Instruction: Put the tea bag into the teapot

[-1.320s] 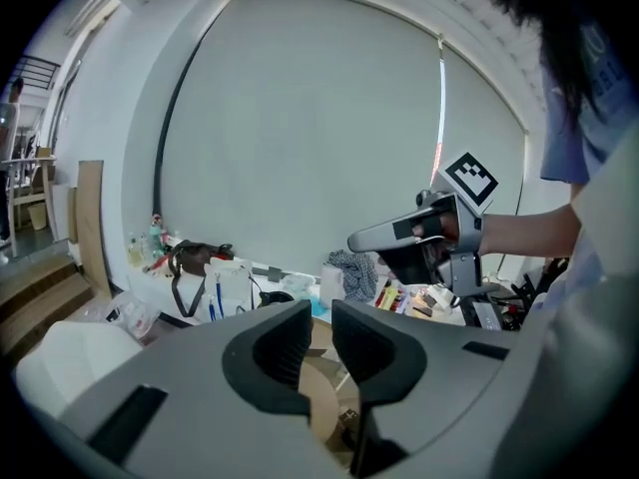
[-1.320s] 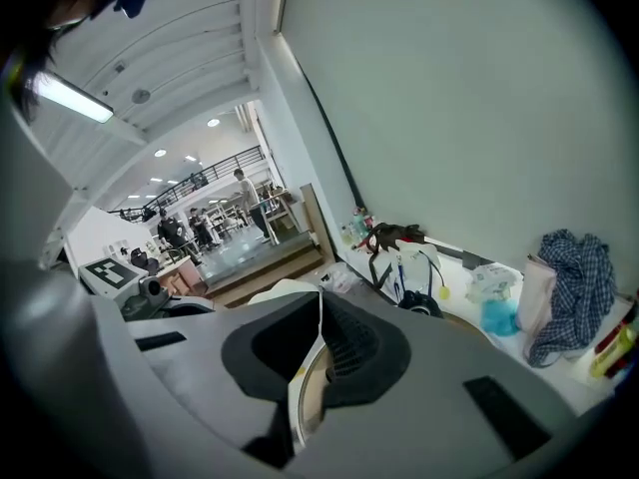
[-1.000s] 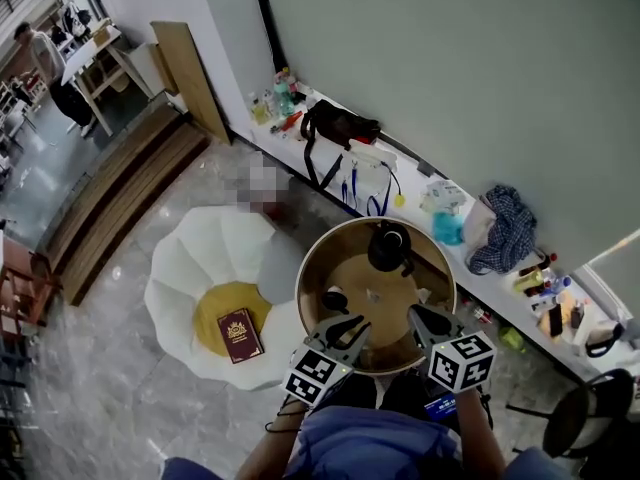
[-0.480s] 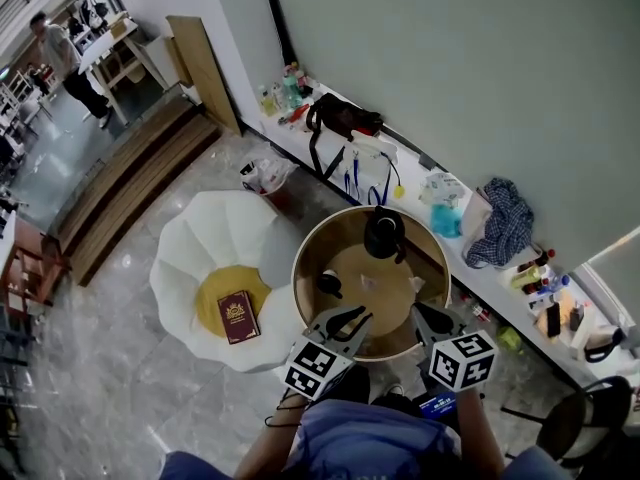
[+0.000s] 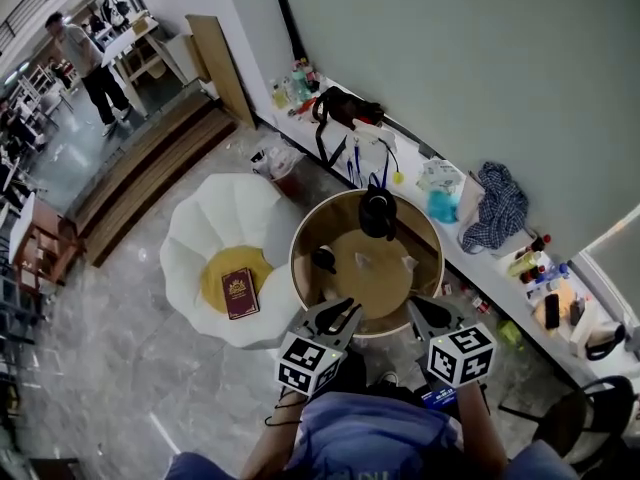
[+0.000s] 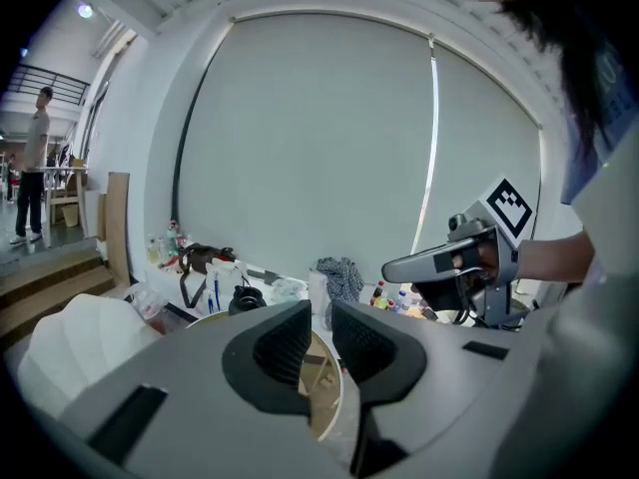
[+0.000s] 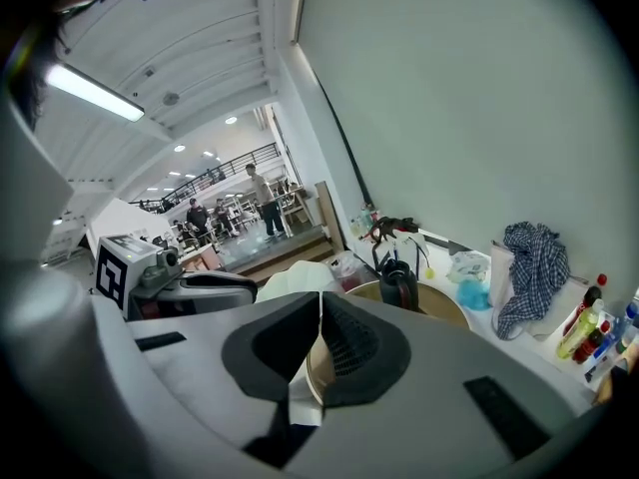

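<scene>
The black teapot (image 5: 378,213) stands at the far side of the round wooden table (image 5: 400,308); it also shows in the left gripper view (image 6: 245,297) and the right gripper view (image 7: 398,285). Two small pale sachets, probably tea bags (image 5: 361,261) (image 5: 408,264), lie near the table's middle, with a small dark cup (image 5: 323,259) at the left. My left gripper (image 5: 335,316) hovers over the near rim, its jaws a little apart and empty (image 6: 321,317). My right gripper (image 5: 425,313) hangs beside it, shut and empty (image 7: 320,312). Neither touches anything.
A white petal-shaped chair (image 5: 215,238) with a yellow cushion and a red book (image 5: 240,293) stands left of the table. A white ledge (image 5: 470,258) along the wall carries bags, bottles and a checked cloth (image 5: 495,213). A person (image 5: 85,53) stands far off. A black chair (image 5: 580,413) is at the right.
The view has pulled back a little, so the table sits higher in the head view. Both grippers stay together at the near rim. The person in the background has walked on.
</scene>
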A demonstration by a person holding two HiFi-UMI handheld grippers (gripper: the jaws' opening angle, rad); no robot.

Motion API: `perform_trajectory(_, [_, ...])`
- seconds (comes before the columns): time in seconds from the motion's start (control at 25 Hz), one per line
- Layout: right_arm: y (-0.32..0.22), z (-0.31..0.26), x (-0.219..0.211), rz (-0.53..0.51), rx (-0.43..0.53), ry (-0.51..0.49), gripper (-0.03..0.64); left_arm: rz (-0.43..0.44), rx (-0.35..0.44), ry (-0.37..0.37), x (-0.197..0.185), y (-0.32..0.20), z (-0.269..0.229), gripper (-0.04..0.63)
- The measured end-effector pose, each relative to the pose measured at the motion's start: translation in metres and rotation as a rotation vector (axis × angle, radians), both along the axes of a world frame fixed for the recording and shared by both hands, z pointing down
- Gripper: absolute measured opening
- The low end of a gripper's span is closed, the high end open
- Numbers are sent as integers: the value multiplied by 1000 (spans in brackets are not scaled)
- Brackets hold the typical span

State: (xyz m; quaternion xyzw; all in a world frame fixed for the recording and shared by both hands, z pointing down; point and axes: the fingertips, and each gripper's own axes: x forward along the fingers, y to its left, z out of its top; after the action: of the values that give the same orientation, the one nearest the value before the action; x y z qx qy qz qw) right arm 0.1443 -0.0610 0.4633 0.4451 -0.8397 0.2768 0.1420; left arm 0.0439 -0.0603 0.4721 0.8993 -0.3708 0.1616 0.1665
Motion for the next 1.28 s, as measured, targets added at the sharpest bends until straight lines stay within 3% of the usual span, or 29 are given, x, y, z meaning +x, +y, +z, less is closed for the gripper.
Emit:
perform_trajectory(0.72, [103, -12, 16, -81, 69, 15, 20, -13, 59, -17, 34, 109, -13, 59])
perform_trajectory(1.28, [111, -17, 9, -104, 89, 29, 20, -16, 81, -27, 31, 121, -20, 59])
